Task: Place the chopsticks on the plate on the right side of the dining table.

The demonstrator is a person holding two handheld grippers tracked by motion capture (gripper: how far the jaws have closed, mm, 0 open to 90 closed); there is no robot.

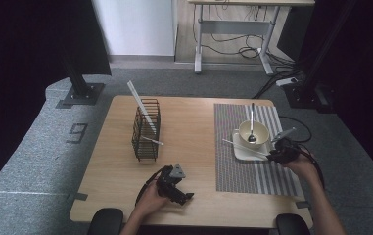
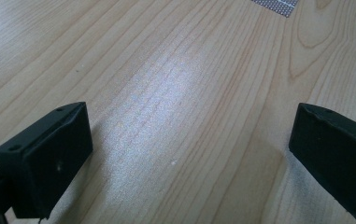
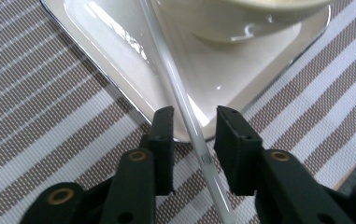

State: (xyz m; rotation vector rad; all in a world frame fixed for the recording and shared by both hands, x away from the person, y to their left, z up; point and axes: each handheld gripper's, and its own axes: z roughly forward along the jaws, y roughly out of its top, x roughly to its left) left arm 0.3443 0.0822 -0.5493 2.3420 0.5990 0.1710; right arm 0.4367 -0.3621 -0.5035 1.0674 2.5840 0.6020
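1. Here the right gripper (image 3: 192,128) sits low over the striped placemat (image 3: 40,116), its jaws a narrow gap apart with the white chopstick (image 3: 175,88) running between them; the pads stand just clear of it, so it looks released rather than gripped
2. The chopstick lies propped across the edge of the square plate (image 3: 101,42) beside the bowl (image 1: 253,133), which holds a spoon (image 1: 251,128) – likely a place setting
3. A wire rack (image 1: 146,130) on the wooden table (image 2: 175,93) holds more chopsticks, probably the supply
4. The left gripper (image 2: 189,154) rests idle, jaws wide with nothing between
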